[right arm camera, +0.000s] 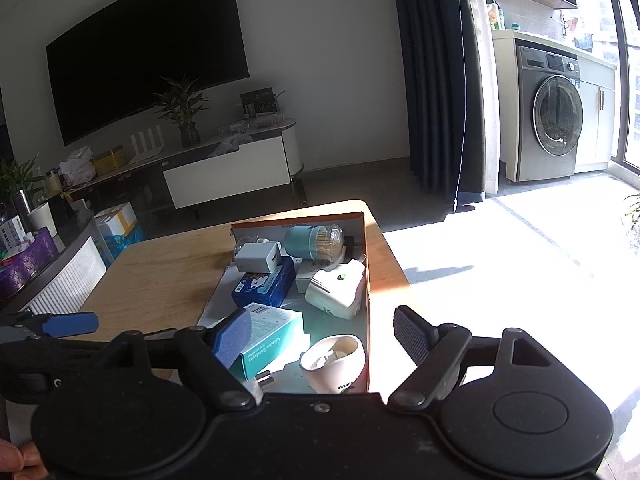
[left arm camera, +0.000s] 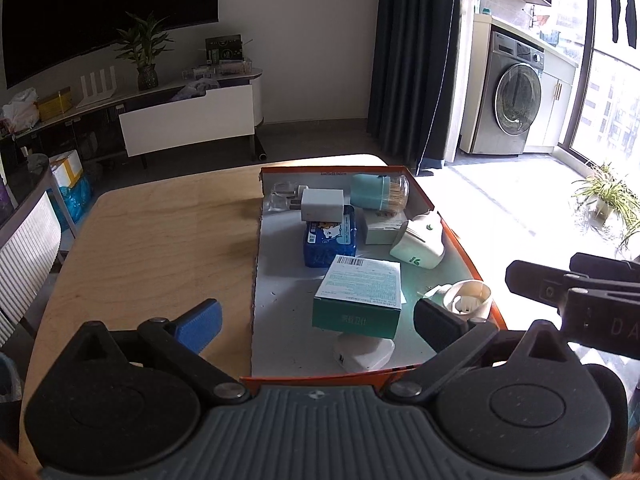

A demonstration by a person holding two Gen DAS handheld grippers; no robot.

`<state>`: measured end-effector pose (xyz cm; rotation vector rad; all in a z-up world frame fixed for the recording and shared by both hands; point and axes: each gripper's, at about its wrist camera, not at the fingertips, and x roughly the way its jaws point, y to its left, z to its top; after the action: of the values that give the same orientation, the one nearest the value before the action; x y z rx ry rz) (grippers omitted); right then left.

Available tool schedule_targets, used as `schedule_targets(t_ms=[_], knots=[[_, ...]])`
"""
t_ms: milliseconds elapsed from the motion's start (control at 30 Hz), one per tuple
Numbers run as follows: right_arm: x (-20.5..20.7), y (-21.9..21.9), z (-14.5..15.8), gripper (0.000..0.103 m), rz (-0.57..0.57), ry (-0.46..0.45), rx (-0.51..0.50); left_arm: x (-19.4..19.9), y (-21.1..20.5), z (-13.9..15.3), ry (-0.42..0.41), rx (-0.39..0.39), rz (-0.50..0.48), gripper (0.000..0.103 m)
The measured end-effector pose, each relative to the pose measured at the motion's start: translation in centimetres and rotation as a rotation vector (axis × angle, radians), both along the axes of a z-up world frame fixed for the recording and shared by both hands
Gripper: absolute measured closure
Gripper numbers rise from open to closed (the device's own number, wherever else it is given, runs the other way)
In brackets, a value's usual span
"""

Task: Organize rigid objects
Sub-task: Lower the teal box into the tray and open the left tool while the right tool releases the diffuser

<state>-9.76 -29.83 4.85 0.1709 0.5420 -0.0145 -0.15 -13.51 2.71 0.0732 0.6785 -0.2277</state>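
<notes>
A shallow orange-rimmed box [left arm camera: 320, 379] [right arm camera: 367, 320] lies on the wooden table [left arm camera: 160, 240]. It holds a teal bandage box [left arm camera: 360, 296] [right arm camera: 276, 340], a blue tin [left arm camera: 330, 240] [right arm camera: 264, 286], a white charger [left arm camera: 322, 205] [right arm camera: 256, 258], a teal toothpick jar [left arm camera: 378, 192] [right arm camera: 314, 242], a white plug unit [left arm camera: 420, 240] [right arm camera: 336, 292] and a white cup [left arm camera: 470, 296] [right arm camera: 334, 360]. My left gripper [left arm camera: 316, 312] stands open over the box's near end, its pads clear of the bandage box. My right gripper [right arm camera: 322, 332] is open above the cup, touching nothing.
The box sits near the table's right edge, with sunlit floor [right arm camera: 500, 264] beyond it. A ribbed chair back [left arm camera: 24, 248] stands at the table's left. A TV cabinet [left arm camera: 188, 120] and a washing machine [left arm camera: 516, 100] are far behind.
</notes>
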Motion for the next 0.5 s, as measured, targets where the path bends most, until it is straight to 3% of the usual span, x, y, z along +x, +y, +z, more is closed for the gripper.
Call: schedule_targets(t_ms=[500], knots=[[-0.2,0.5,-1.1,0.008,0.014,0.039,-0.001,0.1,0.1,-1.4,0.053,-0.002,0.024,0.000]])
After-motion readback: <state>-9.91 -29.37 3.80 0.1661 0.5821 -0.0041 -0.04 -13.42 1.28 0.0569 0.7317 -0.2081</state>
